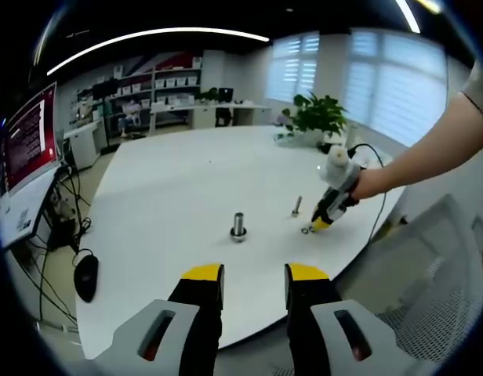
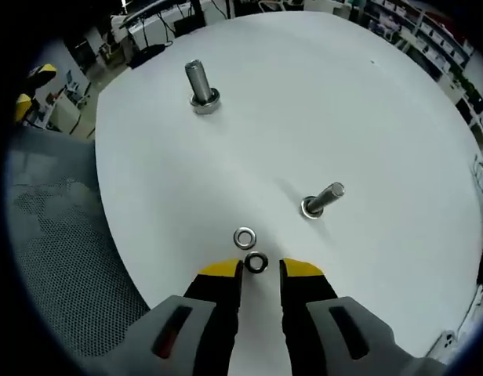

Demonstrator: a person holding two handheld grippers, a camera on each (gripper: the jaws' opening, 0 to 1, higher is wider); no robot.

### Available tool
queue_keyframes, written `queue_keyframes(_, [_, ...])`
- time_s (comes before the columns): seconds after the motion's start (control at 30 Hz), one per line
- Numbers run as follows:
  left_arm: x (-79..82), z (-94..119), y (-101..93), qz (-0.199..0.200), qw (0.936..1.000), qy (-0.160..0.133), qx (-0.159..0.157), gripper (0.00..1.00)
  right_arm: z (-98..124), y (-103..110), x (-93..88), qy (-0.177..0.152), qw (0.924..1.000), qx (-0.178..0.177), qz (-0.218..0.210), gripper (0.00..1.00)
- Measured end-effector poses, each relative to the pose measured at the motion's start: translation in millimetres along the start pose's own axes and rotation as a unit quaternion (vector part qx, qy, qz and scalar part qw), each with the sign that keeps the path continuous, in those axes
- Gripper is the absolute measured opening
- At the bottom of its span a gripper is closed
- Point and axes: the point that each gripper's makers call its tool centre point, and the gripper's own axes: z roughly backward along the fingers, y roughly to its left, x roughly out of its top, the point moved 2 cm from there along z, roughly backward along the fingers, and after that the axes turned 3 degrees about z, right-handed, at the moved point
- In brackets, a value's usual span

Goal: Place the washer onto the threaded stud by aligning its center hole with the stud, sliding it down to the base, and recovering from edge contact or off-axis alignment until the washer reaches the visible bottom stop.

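On the white round table [image 2: 359,102] stand a thick threaded stud [image 2: 200,84] on a wide base and a thinner, leaning stud [image 2: 323,199]. Two small metal washers lie flat near the table's edge: one [image 2: 257,262] between the yellow tips of my right gripper [image 2: 260,269], the other [image 2: 244,237] just beyond it. The right jaws are open and touch neither washer. In the left gripper view, my left gripper [image 1: 255,274] hangs open over the near table edge, well short of the thick stud [image 1: 238,226]. A person's hand holds the right gripper [image 1: 320,225] down by the washers [image 1: 306,229], next to the thin stud [image 1: 296,206].
A grey mesh chair [image 2: 61,258] sits beside the table edge under the right gripper. A monitor [image 1: 26,145], cables and a black mouse [image 1: 85,276] are on a side desk to the left. A potted plant [image 1: 316,116] stands at the table's far side.
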Motion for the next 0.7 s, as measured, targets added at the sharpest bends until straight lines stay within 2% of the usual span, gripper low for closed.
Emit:
queue_keyframes(0.2, [0.0,0.1,0.8,0.001,1.0000,-0.001,0.002,0.29,-5.5,-0.8,-5.9,0.021,0.9996,-0.003,0.016,0.20])
queue_keyframes(0.3, [0.1,0.0,0.9,0.001,1.0000,-0.001,0.001,0.29,-5.8,-3.2,-4.3,0.019,0.9997,0.000,0.019,0.20])
queue_keyframes(0.7, [-0.8,-0.6,0.6,0.000,1.0000,0.003,0.001,0.28,-6.3,-0.6,-2.8,0.030,0.9965,0.008,0.078,0.19])
